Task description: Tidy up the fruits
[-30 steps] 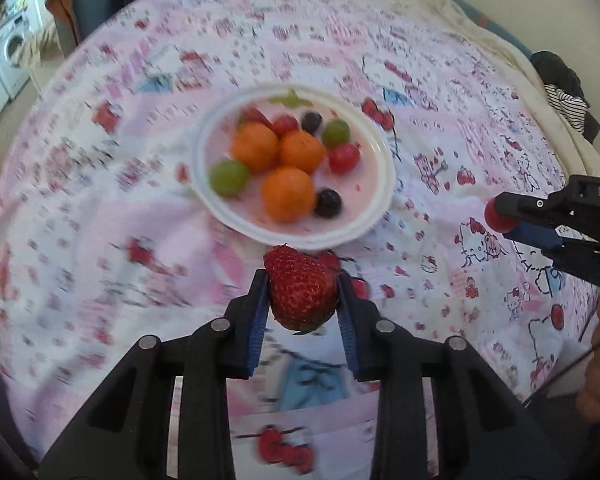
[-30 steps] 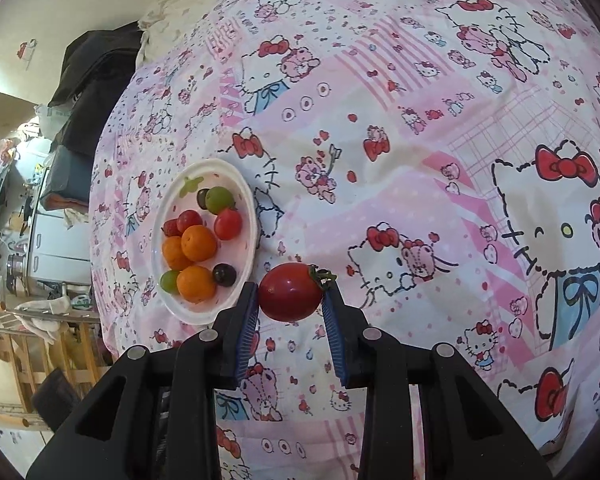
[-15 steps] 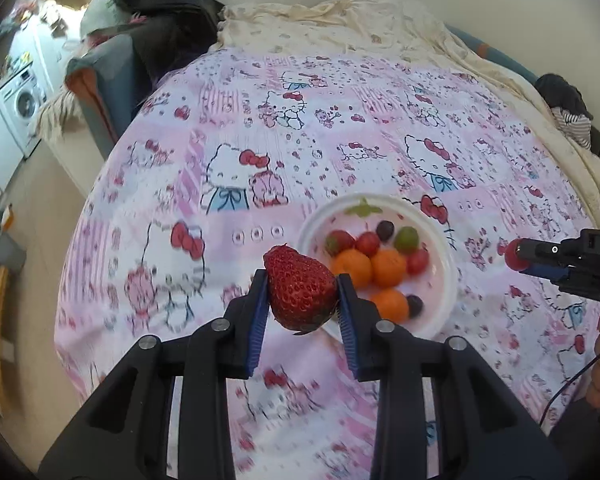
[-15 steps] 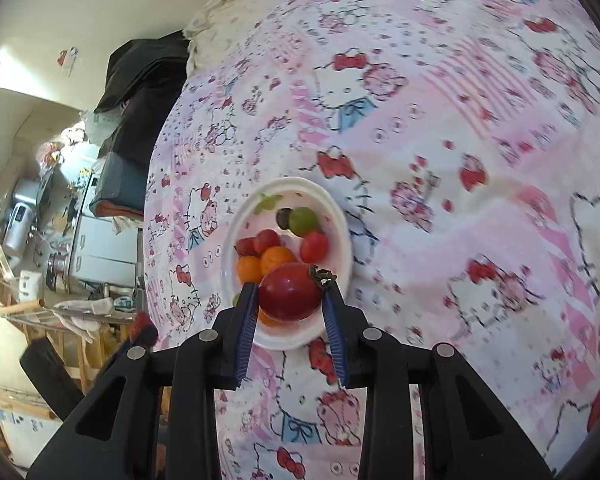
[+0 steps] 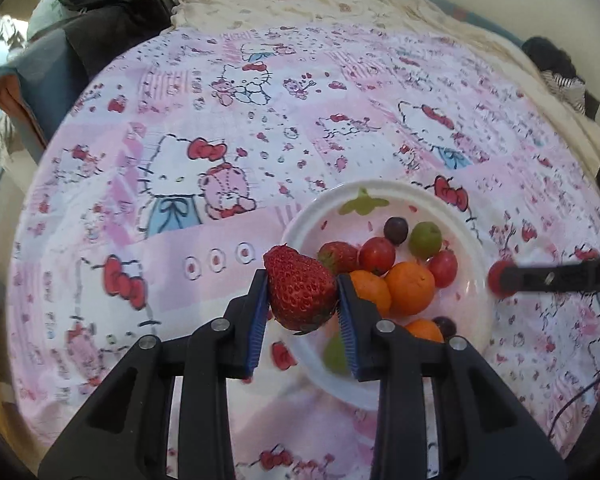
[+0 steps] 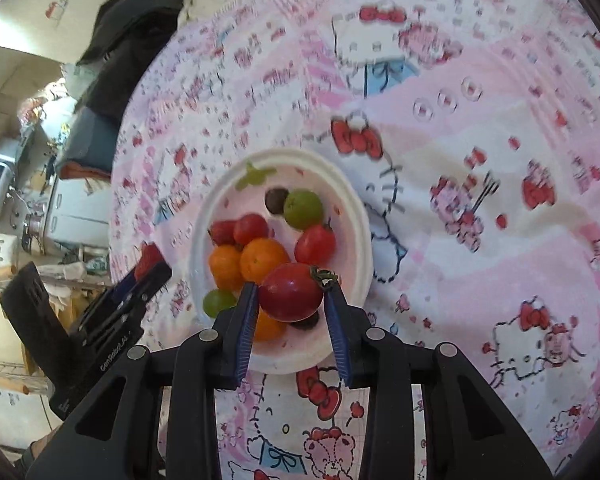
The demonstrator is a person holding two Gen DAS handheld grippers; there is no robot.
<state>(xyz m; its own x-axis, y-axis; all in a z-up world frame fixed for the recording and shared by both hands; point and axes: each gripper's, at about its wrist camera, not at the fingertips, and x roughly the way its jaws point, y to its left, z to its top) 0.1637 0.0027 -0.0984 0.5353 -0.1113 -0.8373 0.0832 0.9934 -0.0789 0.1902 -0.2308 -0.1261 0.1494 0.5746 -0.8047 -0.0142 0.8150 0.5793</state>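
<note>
Left tongs [image 5: 302, 300] grip strawberry [image 5: 300, 294], right tongs [image 6: 290, 300] loosening around tomato [image 6: 291, 291] above bedspread [image 5: 260, 140].

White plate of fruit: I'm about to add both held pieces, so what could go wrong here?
The white plate is already crowded, so the red tomato, whose right gripper jaws are opening around it, may land on the oranges and roll off onto the soft pink bedsheet. The left gripper squeezing the red strawberry could bruise it.
</note>
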